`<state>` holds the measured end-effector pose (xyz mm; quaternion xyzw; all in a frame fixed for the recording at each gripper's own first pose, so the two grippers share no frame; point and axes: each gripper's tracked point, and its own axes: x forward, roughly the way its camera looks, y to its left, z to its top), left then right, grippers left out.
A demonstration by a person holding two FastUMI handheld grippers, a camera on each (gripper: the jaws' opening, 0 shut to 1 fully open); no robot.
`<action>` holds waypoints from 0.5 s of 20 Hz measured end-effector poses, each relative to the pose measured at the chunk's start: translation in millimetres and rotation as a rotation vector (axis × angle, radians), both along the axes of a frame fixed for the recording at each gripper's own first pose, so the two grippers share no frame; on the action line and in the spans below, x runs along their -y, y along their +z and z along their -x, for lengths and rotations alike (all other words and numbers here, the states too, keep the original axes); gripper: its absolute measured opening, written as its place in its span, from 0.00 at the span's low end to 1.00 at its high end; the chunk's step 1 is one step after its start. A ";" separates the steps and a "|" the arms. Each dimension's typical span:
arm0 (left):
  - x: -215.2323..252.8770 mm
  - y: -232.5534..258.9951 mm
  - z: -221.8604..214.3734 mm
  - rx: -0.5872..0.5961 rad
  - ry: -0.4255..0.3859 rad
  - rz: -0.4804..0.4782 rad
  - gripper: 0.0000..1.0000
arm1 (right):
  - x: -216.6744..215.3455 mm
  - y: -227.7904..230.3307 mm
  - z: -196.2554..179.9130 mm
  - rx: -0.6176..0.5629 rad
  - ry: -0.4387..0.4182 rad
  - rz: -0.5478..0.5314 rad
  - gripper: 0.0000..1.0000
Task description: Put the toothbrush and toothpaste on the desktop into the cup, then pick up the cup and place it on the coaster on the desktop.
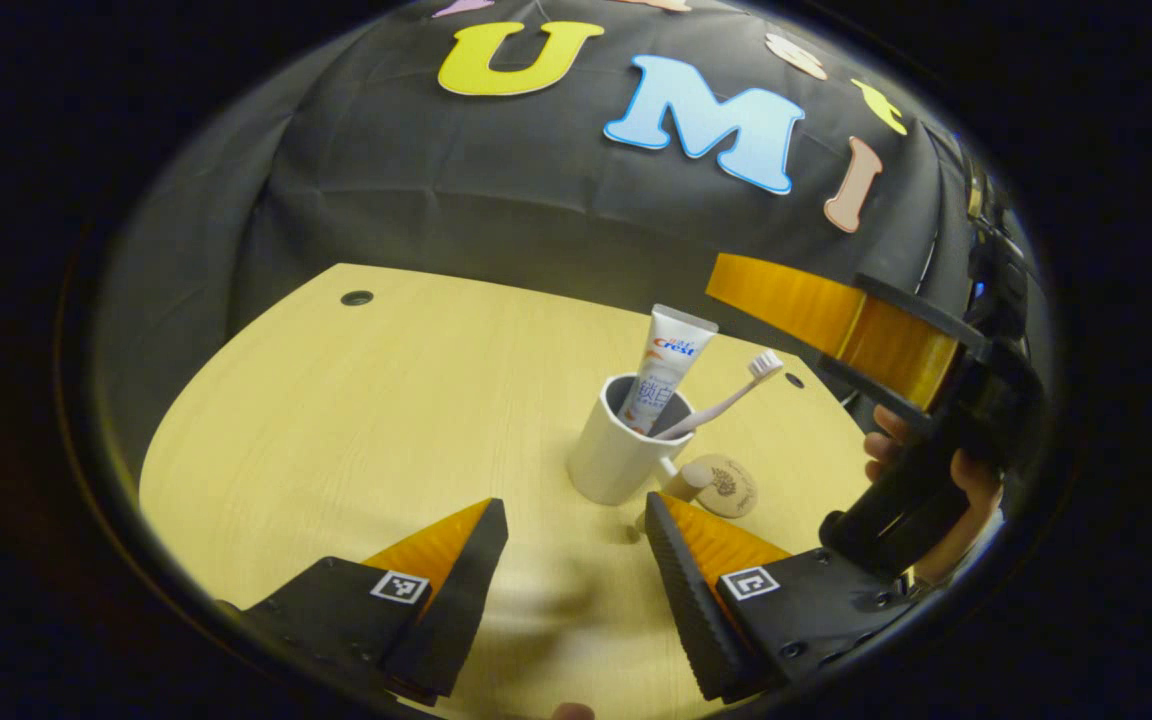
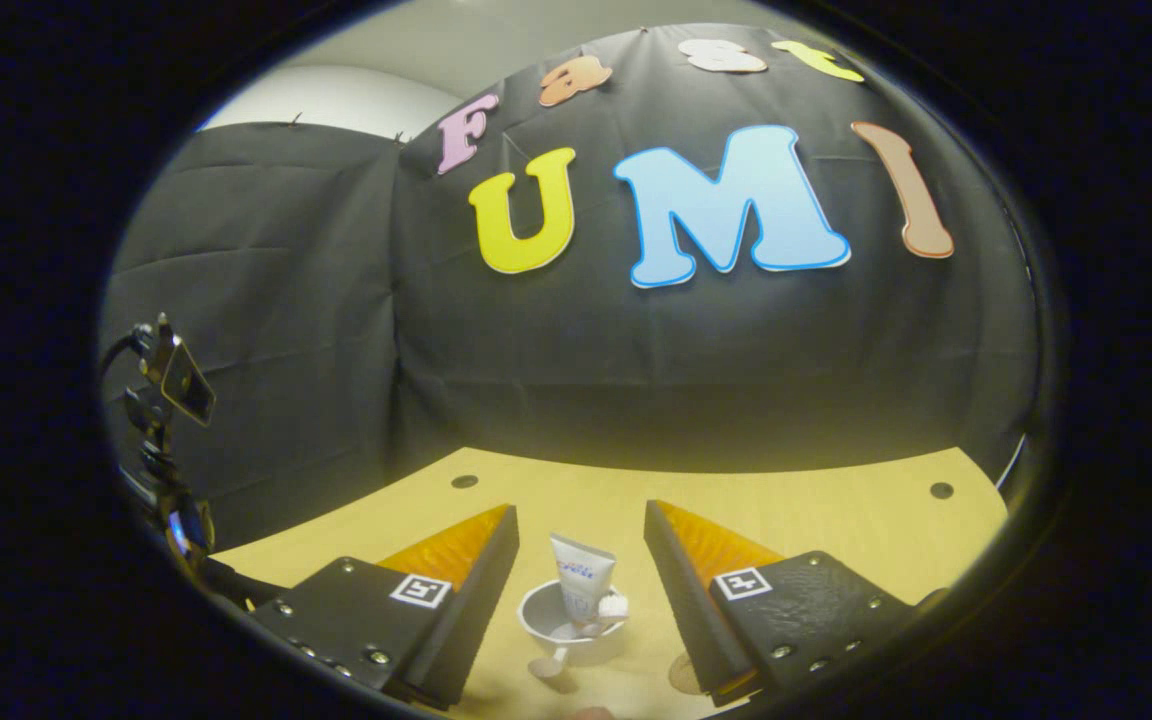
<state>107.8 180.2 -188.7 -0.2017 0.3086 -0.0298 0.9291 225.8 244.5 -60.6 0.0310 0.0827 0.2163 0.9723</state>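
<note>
With the toothpaste tube [image 1: 674, 362] and pale toothbrush [image 1: 726, 396] already in the white cup [image 1: 616, 452] on the wooden counter [image 1: 356, 420], both claws, left [image 1: 576, 560] and right [image 2: 581, 565], stood apart and empty, so gripping the cup for the round cork coaster [image 1: 726, 486] just beside it seemingly came next.

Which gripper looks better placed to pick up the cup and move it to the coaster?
Probably the left gripper: it is open, low and level with the cup, whose handle faces it. The right gripper hovers higher, looking down on it.
</note>
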 end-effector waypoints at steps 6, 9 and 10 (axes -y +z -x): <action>3.6 -3.0 1.0 -0.021 -0.029 0.007 0.91 | 36.4 24.6 18.0 -0.010 -0.076 -0.013 0.81; 7.2 -4.9 4.7 -0.052 -0.056 0.008 0.91 | 51.6 31.3 29.4 -0.022 -0.102 -0.017 0.81; 8.8 -5.8 5.5 -0.060 -0.064 0.008 0.91 | 57.5 34.1 33.0 -0.020 -0.111 -0.012 0.80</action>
